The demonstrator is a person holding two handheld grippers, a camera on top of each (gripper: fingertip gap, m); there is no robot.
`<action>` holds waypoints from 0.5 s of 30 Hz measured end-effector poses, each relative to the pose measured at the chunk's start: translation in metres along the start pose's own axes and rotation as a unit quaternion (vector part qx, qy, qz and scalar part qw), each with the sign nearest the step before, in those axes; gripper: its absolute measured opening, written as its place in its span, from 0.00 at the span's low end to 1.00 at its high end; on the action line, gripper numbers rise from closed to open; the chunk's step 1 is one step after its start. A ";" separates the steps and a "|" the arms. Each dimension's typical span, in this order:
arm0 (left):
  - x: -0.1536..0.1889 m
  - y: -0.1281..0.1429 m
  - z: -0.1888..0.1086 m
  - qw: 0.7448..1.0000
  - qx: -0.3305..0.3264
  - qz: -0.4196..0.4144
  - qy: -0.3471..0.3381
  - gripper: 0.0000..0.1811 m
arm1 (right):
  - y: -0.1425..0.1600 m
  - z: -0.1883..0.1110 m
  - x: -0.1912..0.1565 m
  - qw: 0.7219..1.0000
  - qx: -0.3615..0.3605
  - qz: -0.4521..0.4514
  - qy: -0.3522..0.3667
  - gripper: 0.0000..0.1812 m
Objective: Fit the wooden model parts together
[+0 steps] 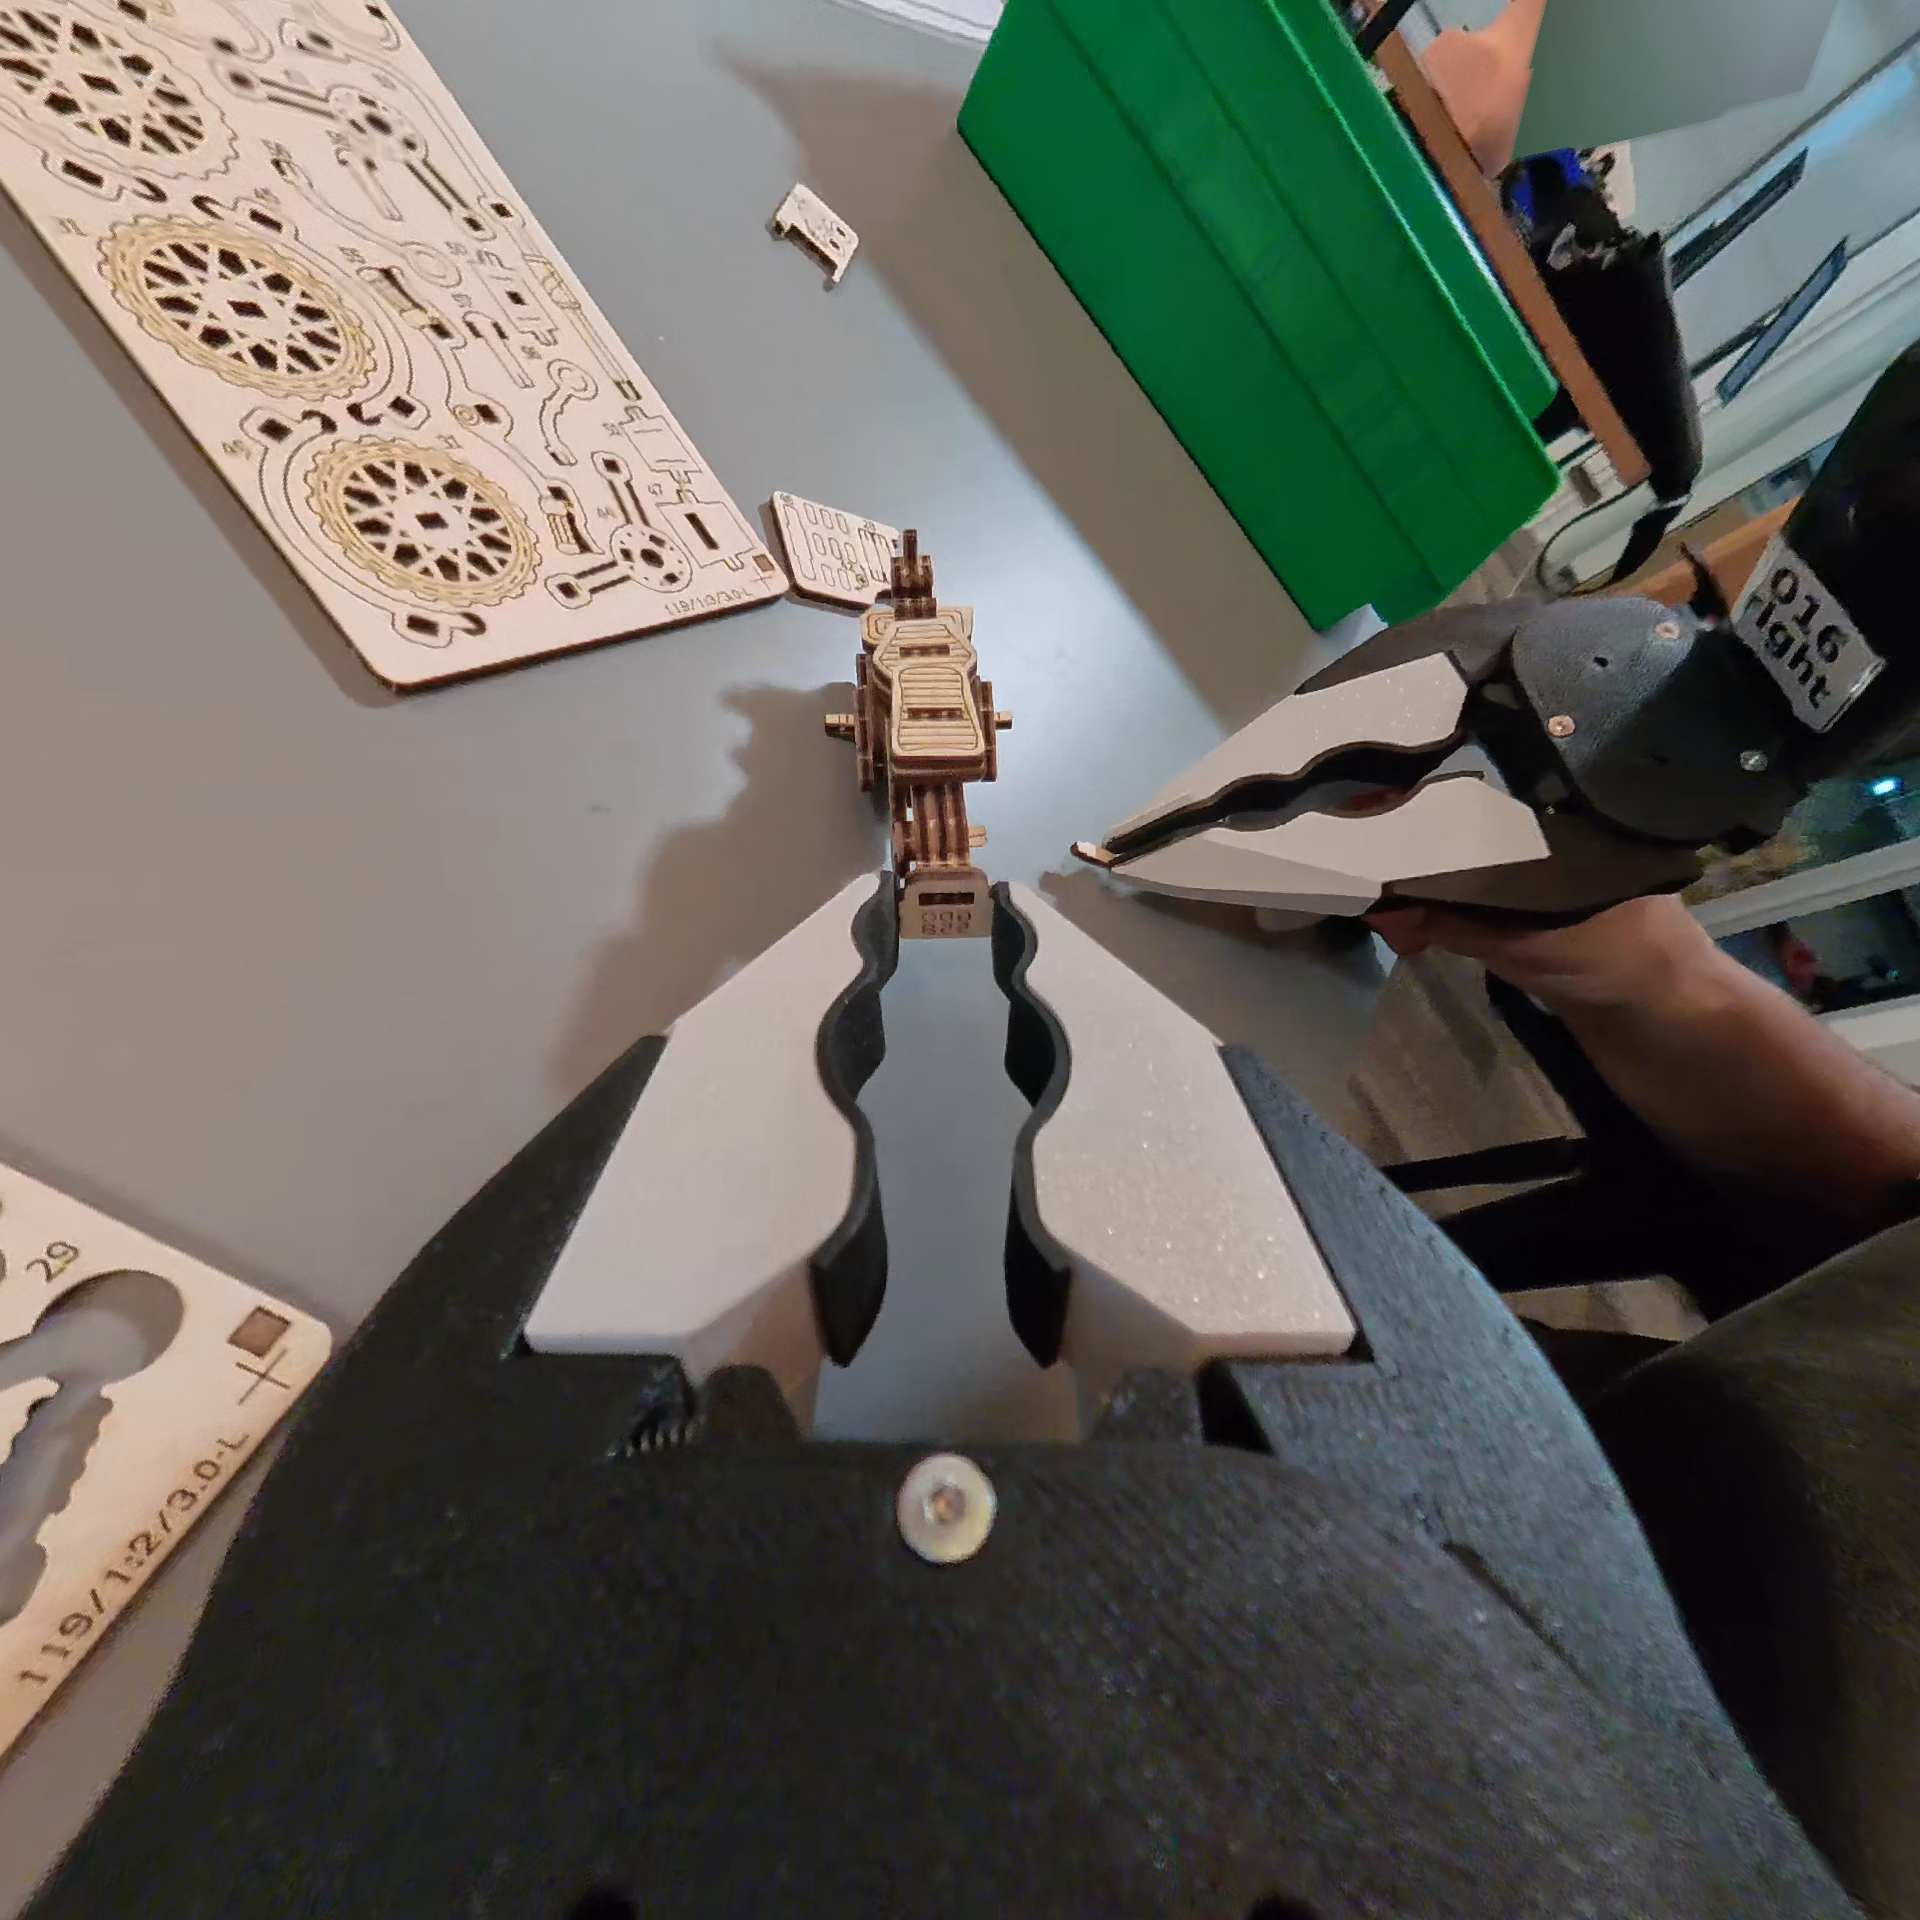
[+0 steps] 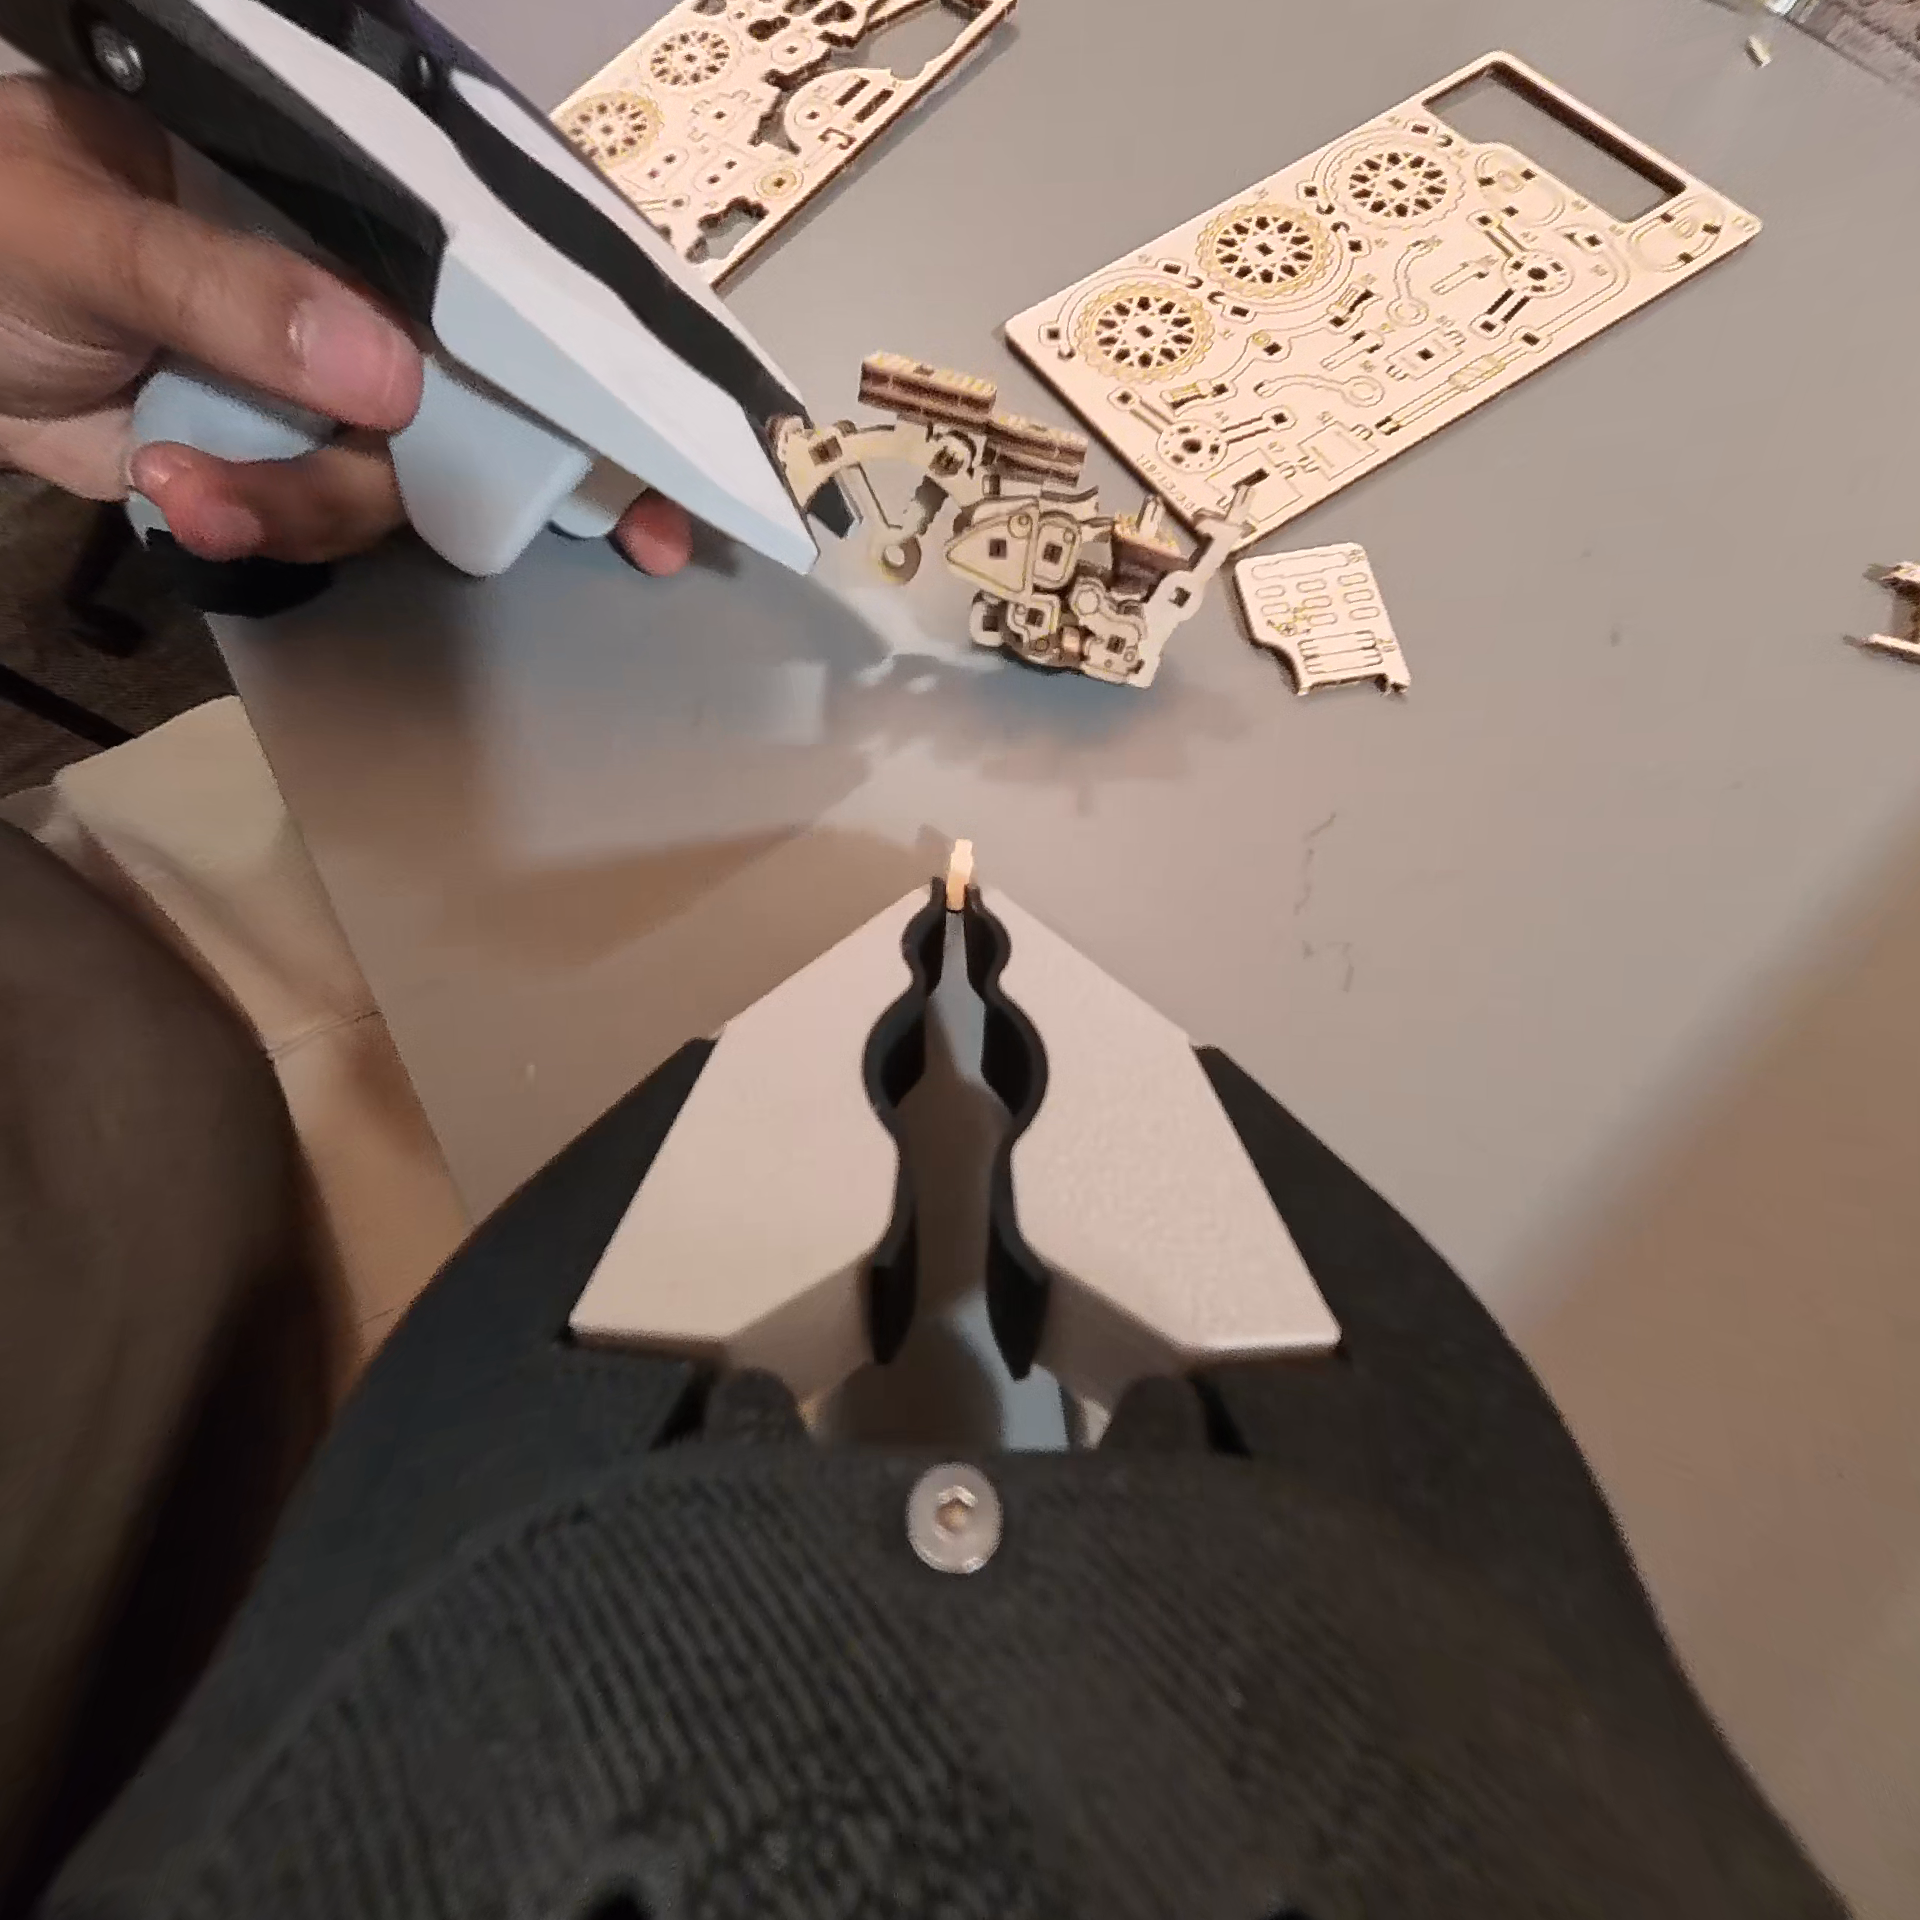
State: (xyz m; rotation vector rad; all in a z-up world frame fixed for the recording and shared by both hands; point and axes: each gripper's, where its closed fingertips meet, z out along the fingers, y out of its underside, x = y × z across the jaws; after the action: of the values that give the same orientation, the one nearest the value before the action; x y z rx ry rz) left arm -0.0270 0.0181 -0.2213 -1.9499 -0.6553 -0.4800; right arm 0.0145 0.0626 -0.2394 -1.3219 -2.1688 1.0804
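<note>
Grey worktop carried your half-built wooden model, its tail clamped between your left gripper fingers to steady it, while your right gripper, at three o'clock, pinched a tiny wooden peg for fitting.

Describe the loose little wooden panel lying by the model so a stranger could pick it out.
Start at the big wooden sheet with cut-out wheels on the grey table. Just off its near corner, beside the half-built model, lies a small flat panel. Unlike the model it lies flat, scored with rows of small oblong outlines.

Two tongs, one wooden model, three part sheets, one green box.
</note>
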 end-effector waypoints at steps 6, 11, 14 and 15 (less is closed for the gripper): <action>0.006 0.003 0.003 0.995 -0.010 0.082 -0.049 0.08 | -0.005 -0.005 -0.004 1.000 0.016 0.010 -0.012 0.00; 0.011 0.008 0.006 0.986 -0.023 0.146 -0.082 0.08 | -0.007 -0.010 -0.005 0.999 0.026 0.011 -0.015 0.00; 0.010 0.010 0.007 0.985 -0.030 0.145 -0.084 0.09 | -0.008 -0.013 -0.006 0.999 0.031 0.010 -0.016 0.00; 0.009 0.011 0.007 0.986 -0.033 0.139 -0.083 0.08 | -0.008 -0.014 -0.006 0.999 0.033 0.011 -0.017 0.00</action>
State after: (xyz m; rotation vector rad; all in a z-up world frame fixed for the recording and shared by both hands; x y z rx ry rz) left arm -0.0130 0.0225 -0.2268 -2.1206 -0.4635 -0.1694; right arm 0.0222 0.0609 -0.2242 -1.3103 -2.1282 1.1792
